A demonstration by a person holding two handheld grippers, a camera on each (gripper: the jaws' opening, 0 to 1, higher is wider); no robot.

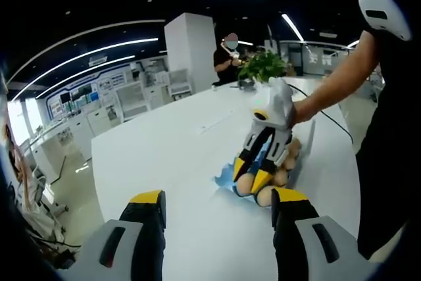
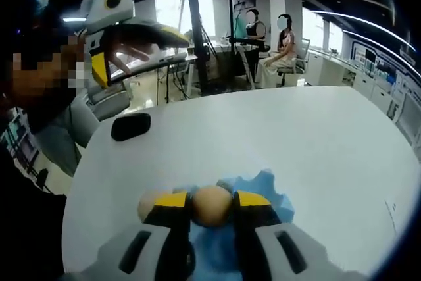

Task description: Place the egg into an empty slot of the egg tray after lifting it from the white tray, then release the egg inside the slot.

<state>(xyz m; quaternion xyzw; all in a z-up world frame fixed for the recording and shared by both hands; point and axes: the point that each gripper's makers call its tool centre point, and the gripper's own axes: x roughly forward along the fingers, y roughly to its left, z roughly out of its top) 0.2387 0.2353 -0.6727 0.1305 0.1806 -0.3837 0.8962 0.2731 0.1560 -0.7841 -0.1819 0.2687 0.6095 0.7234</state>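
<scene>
White table point(image 2: 316, 156) carries the blue egg tray point(image 2: 266, 195), over which my right hand-held gripper point(image 2: 212, 203) clamps the egg point(image 2: 212, 204), my left hand-held gripper point(image 1: 217, 205) open well apart; next I should lower it into a free slot and release.

We see left gripper point(image 1: 217, 212) low over white table point(image 1: 164, 149), jaws spread wide, nothing between them; right gripper point(image 1: 258, 169) ahead, held by person's hand point(image 1: 304, 111), yellow tips closed around brown egg point(image 1: 247, 183) above blue tray point(image 1: 227, 179); more eggs point(image 1: 293, 153) just behind; green plant point(image 1: 263, 65) farther along table.
</scene>
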